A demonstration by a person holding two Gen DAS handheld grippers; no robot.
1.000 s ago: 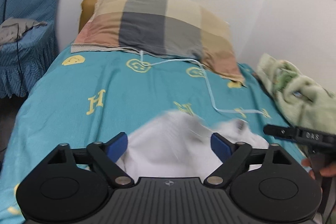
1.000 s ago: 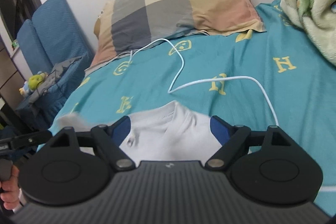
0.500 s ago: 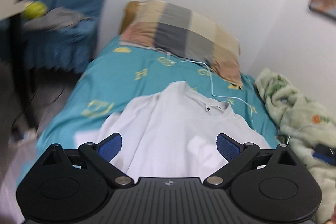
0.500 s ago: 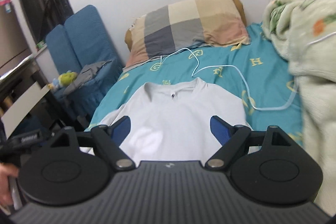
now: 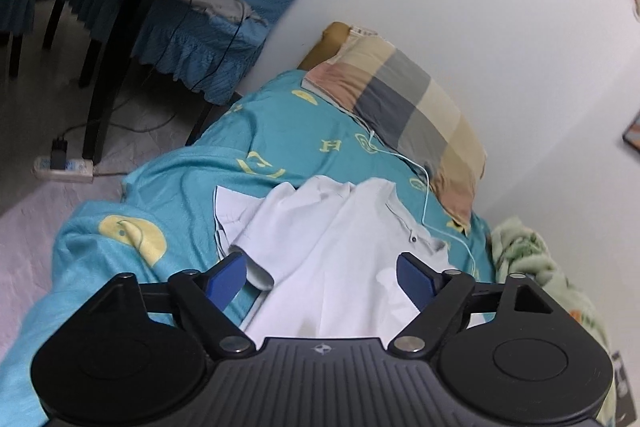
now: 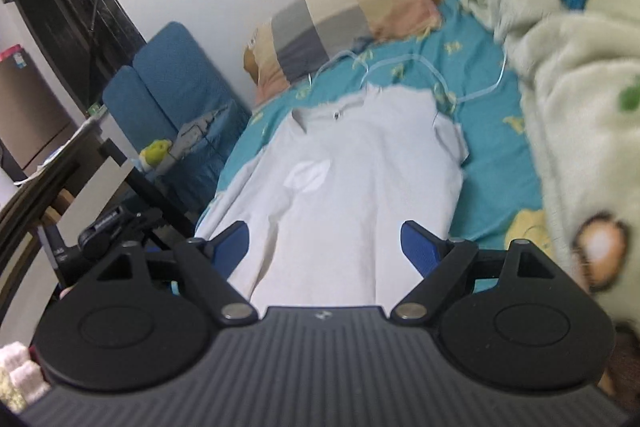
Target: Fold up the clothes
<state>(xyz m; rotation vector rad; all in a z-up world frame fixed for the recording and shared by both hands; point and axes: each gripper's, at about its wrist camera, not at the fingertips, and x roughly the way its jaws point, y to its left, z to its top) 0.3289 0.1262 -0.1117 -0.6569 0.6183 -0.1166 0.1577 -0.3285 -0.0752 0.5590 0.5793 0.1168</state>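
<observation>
A white T-shirt (image 5: 336,251) lies spread on the teal bedsheet (image 5: 280,131), collar toward the pillow; it also shows in the right wrist view (image 6: 360,179). Its left sleeve is rumpled near the bed's edge. My left gripper (image 5: 322,279) is open and empty above the shirt's lower left part. My right gripper (image 6: 326,247) is open and empty above the shirt's lower hem. The left gripper's body (image 6: 108,227) shows at the left of the right wrist view.
A checked pillow (image 5: 404,103) lies at the bed's head with a white cable (image 5: 424,195) running from it. A green fleece blanket (image 6: 572,75) is heaped on the right side. Blue-covered chairs (image 5: 216,27), a dark table leg and a power strip (image 5: 64,167) stand left of the bed.
Both grippers have pulled back and risen from the collar end toward the hem. The shirt now lies spread out flat. The left view has swung toward the bed's left edge.
</observation>
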